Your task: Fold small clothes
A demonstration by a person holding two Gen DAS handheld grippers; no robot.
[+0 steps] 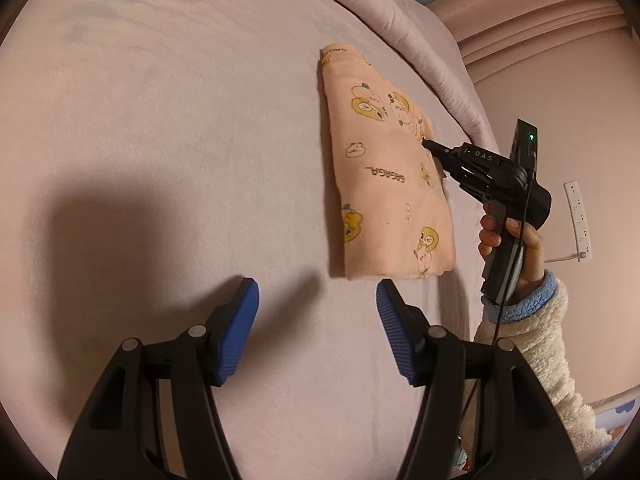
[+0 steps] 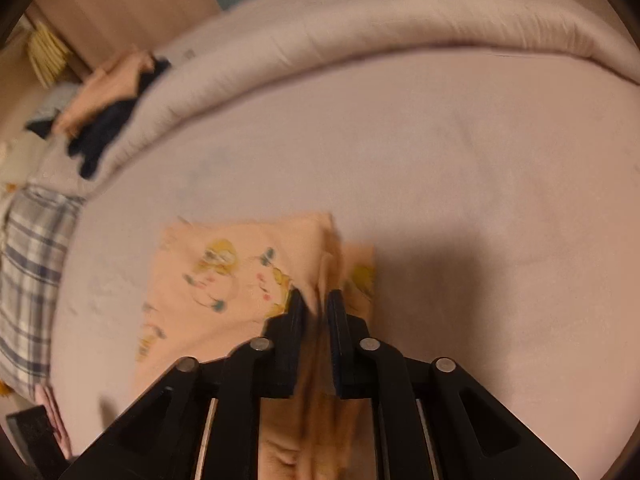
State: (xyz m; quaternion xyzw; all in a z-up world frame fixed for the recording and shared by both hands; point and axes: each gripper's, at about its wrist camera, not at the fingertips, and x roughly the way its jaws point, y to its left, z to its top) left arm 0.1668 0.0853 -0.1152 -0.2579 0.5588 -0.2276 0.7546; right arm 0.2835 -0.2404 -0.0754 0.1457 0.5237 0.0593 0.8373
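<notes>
Left wrist view: the folded peach cloth (image 1: 384, 168) is lying flat on the pink bed (image 1: 160, 140), its long side running away from the camera. The left gripper (image 1: 318, 320) is hanging wide apart, holding nothing.

Right wrist view: the right gripper (image 2: 318, 300) is sitting narrowly apart with a cloth fold (image 2: 320, 272) between its fingers; I cannot tell if it is pinching.

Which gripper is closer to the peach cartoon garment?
Right. The right gripper has its jaws around a fold of the peach garment, while the left gripper hangs open over the bed sheet beside it.
</notes>
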